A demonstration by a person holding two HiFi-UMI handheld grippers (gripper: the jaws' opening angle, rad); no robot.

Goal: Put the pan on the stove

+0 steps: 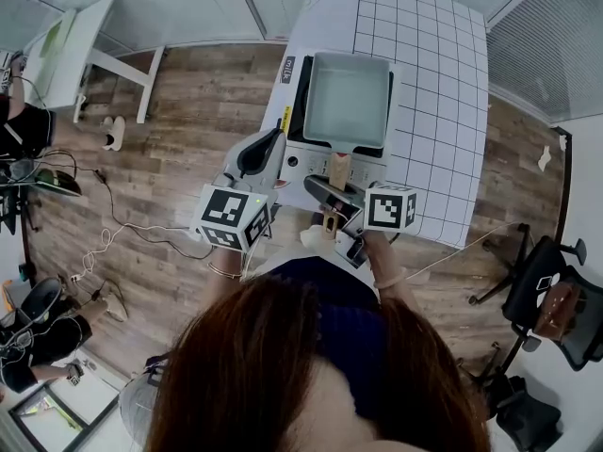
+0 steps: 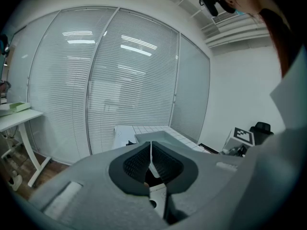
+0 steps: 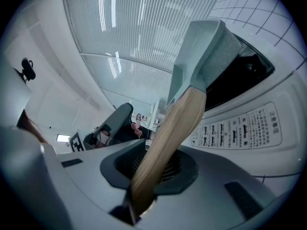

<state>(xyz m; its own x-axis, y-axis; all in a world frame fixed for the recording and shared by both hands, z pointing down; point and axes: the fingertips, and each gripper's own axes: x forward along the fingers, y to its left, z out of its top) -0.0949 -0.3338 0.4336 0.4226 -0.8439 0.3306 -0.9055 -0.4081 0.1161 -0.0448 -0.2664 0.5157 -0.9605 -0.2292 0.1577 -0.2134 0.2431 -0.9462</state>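
A white grid-lined table carries a white stove on its near left part.

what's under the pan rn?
The stove: its black top shows along the left edge of the pan, its control panel in front. The part of the top beneath the pan is covered, so I can't tell whether the pan rests on it.

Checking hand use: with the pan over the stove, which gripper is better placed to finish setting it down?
Right. The right gripper is shut on the handle of the pan; the left gripper is shut, empty, beside the stove.
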